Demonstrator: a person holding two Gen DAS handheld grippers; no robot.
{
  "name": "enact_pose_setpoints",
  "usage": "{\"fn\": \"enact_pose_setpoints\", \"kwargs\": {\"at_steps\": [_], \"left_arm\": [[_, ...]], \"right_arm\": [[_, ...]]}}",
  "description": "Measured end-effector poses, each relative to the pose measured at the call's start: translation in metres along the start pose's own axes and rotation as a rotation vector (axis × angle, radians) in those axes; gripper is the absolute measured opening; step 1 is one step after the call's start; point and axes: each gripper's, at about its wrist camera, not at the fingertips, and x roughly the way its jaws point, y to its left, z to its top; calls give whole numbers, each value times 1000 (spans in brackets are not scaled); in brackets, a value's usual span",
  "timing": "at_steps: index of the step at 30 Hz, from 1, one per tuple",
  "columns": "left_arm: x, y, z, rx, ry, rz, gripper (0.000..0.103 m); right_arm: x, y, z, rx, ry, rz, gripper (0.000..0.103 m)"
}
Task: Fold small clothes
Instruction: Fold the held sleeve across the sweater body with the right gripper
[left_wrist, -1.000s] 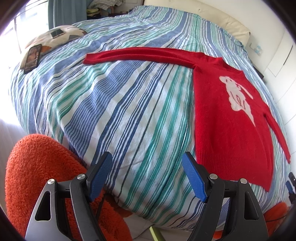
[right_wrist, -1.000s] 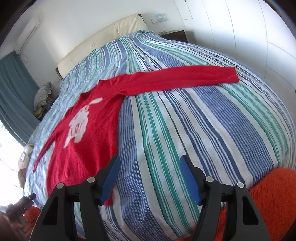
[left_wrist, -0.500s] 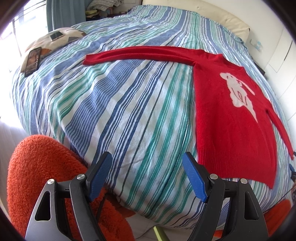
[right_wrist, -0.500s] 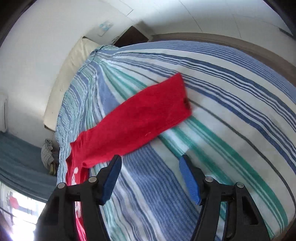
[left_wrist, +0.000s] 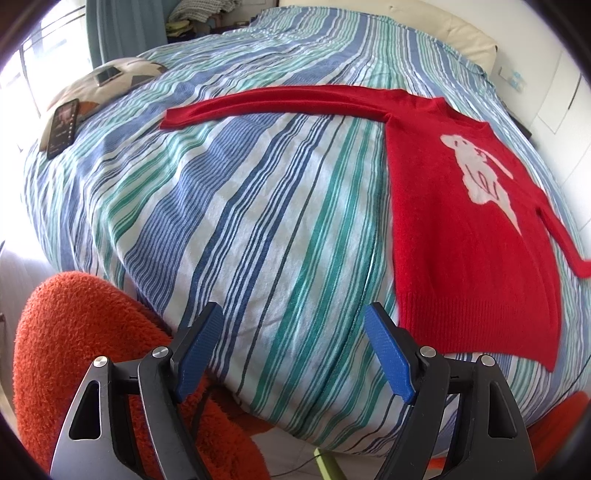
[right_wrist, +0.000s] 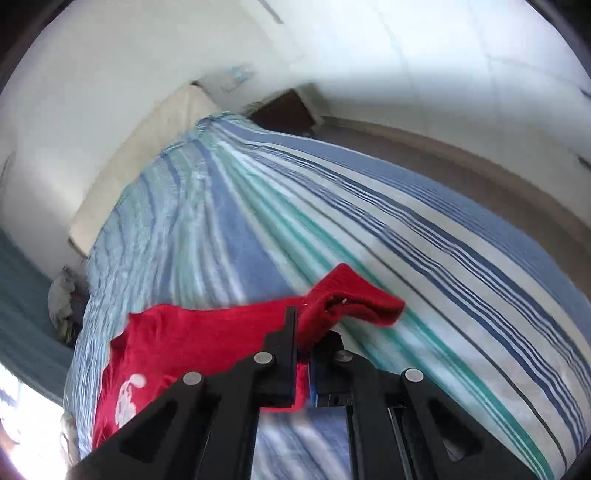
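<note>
Clamped now on the cuff of the red sweater (right_wrist: 207, 332), right gripper (right_wrist: 303, 354) pressed together with knit bunched between its pads, sleeve end lifted off the striped bed (right_wrist: 424, 240). Left gripper (left_wrist: 291, 354) spread, empty, sweater body lying flat just beyond its right finger. Soft, light, limp knit, likely to sag and stretch: best taken at cuffs, hem or shoulders.

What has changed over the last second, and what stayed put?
The right gripper went out to the sweater's far sleeve cuff, its jaws have just been closing, and it now pinches the cuff. The left gripper stayed open near the hem; the sweater's body stayed flat on the bed.
</note>
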Motion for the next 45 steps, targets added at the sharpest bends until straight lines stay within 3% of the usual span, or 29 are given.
{"fn": "enact_pose_setpoints", "kwargs": {"at_steps": [5, 8, 11, 12, 14, 16, 19, 21, 25, 31, 32, 33, 35, 36, 37, 39, 40, 43, 45], "left_arm": [[5, -3, 3, -3, 15, -28, 81], [2, -2, 3, -4, 5, -37, 81], [1, 4, 2, -21, 7, -44, 81], [1, 7, 2, -32, 12, -47, 81], [2, 12, 3, -53, 19, -55, 81], [2, 16, 3, -73, 20, -66, 81], [4, 20, 4, -93, 27, -77, 81], [8, 20, 6, -99, 37, -84, 81], [10, 15, 6, -86, 44, -86, 81], [15, 2, 4, -37, 54, -50, 81], [15, 1, 3, -30, 53, -43, 81], [14, -1, 3, -21, 49, -34, 81], [13, -3, 2, -9, 41, -24, 81], [11, -3, 1, -4, 35, -20, 81], [10, -3, 0, 1, 30, -16, 81], [9, -3, 0, 4, 26, -16, 81], [10, -3, 1, 3, 28, -18, 81], [14, -3, 4, -3, 40, -27, 81], [14, -5, 3, 4, 42, -31, 81]], "right_arm": [[-22, 172, -2, -336, -11, 269, 6], [-9, 271, -35, -493, 52, 435, 6], [23, 337, -83, -604, 172, 526, 9], [37, 350, -99, -618, 227, 540, 16], [67, 364, -121, -616, 351, 544, 65], [74, 356, -127, -579, 400, 596, 65], [73, 329, -106, -512, 388, 614, 65], [72, 300, -85, -475, 364, 549, 65], [80, 253, -56, -512, 335, 317, 65], [121, 214, -88, -434, 539, 354, 62], [134, 207, -97, -410, 558, 319, 61], [150, 196, -104, -409, 557, 191, 58], [162, 174, -108, -388, 505, -25, 19], [157, 166, -103, -347, 449, -59, 20], [147, 160, -97, -314, 396, -63, 25], [125, 158, -92, -294, 354, 9, 27], [111, 160, -92, -309, 351, 61, 29], [70, 166, -110, -416, 391, 189, 46], [41, 161, -132, -505, 404, 221, 51]]}}
